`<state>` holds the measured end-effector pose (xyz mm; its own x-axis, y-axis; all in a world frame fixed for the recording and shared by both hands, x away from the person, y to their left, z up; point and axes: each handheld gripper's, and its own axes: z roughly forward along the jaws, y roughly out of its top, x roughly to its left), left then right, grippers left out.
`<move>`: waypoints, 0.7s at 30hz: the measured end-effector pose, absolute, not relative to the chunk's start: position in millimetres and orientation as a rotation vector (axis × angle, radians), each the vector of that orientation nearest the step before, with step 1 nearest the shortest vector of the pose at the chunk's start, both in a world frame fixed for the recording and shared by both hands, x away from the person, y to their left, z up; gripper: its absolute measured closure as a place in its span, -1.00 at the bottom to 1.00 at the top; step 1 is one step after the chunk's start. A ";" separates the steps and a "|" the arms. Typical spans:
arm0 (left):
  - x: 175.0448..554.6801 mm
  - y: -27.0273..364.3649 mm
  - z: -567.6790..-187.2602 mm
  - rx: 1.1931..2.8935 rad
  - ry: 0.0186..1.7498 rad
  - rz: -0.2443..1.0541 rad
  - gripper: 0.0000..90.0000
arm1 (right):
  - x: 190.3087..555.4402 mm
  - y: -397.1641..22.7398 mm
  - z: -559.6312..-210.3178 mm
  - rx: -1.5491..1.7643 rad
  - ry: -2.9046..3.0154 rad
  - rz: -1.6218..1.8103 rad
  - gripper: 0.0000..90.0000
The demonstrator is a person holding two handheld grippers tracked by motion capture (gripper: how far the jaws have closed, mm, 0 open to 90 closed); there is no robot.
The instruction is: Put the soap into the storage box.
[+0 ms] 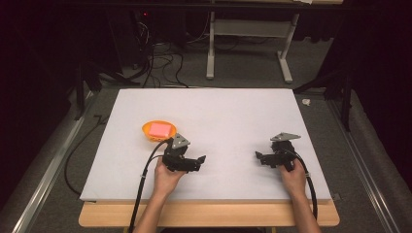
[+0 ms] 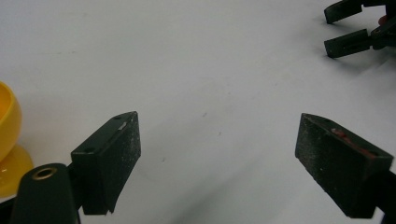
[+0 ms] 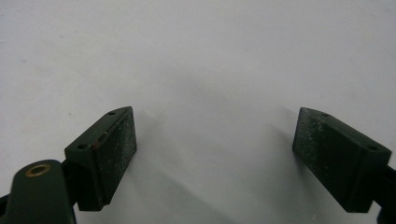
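An orange bowl (image 1: pixel 147 132) holds a pink block (image 1: pixel 158 129) on the white table top (image 1: pixel 218 111), left of centre. Just in front and to the right of the bowl, my left gripper (image 1: pixel 200 160) lies low over the table, pointing right, its jaws open with nothing between them. In the left gripper view my left gripper (image 2: pixel 217 140) frames bare white surface, and the bowl's yellow-orange side (image 2: pixel 7 126) is at the left edge. My right gripper (image 1: pixel 259 156) rests at the front right, pointing left, open and empty. In the right gripper view my right gripper (image 3: pixel 215 137) has bare table between its jaws.
The white board sits on a wooden table whose front edge (image 1: pixel 209 216) runs below the hands. Cables (image 1: pixel 160 63) and a desk frame (image 1: pixel 248 53) stand on the floor beyond the far edge. In the left gripper view the other gripper (image 2: pixel 343 32) is at the upper right.
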<state>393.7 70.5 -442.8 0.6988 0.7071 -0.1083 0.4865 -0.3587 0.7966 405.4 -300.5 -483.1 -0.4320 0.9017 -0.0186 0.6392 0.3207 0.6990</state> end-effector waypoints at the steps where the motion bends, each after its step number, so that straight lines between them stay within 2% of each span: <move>1: 394.0 69.9 -443.7 2.032 0.915 0.321 -0.66 | 405.4 -300.5 -483.1 1.365 2.186 0.876 -0.68; 21: 405.1 55.6 -466.8 2.083 0.955 0.306 -0.65 | 405.4 -300.5 -483.1 1.365 2.186 0.876 -0.68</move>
